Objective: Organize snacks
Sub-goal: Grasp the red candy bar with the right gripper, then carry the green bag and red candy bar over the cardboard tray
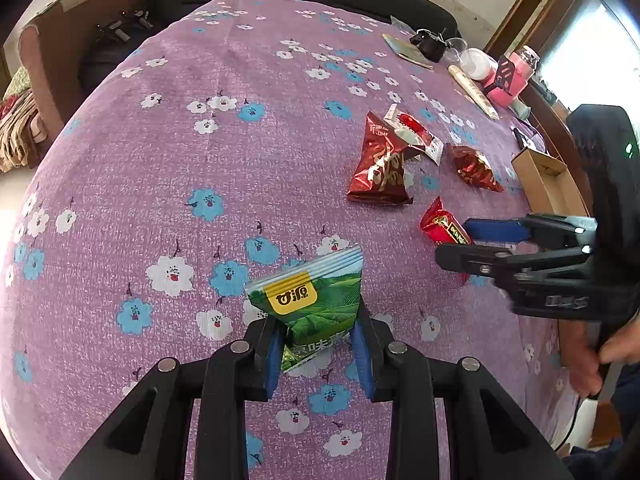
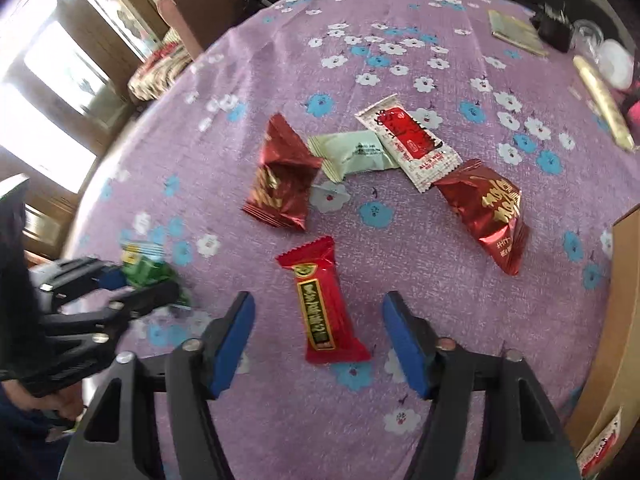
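My left gripper point(image 1: 318, 344) is shut on a green snack packet point(image 1: 316, 300) and holds it upright above the purple flowered tablecloth point(image 1: 160, 160); it also shows at the left of the right wrist view point(image 2: 148, 270). My right gripper point(image 2: 318, 336) is open, its blue pads either side of a bright red snack bar point(image 2: 324, 308) lying on the cloth. Beyond lie two dark red foil packets point(image 2: 280, 176) point(image 2: 488, 212), a pale green packet point(image 2: 352, 152) and a white and red sachet point(image 2: 408, 140).
A cardboard box point(image 1: 548, 180) stands at the table's right edge and shows in the right wrist view point(image 2: 616, 320). A pink box point(image 1: 512, 76), a white jar, a black object and a booklet point(image 1: 404, 50) sit at the far right. A brown chair point(image 1: 60, 48) stands at far left.
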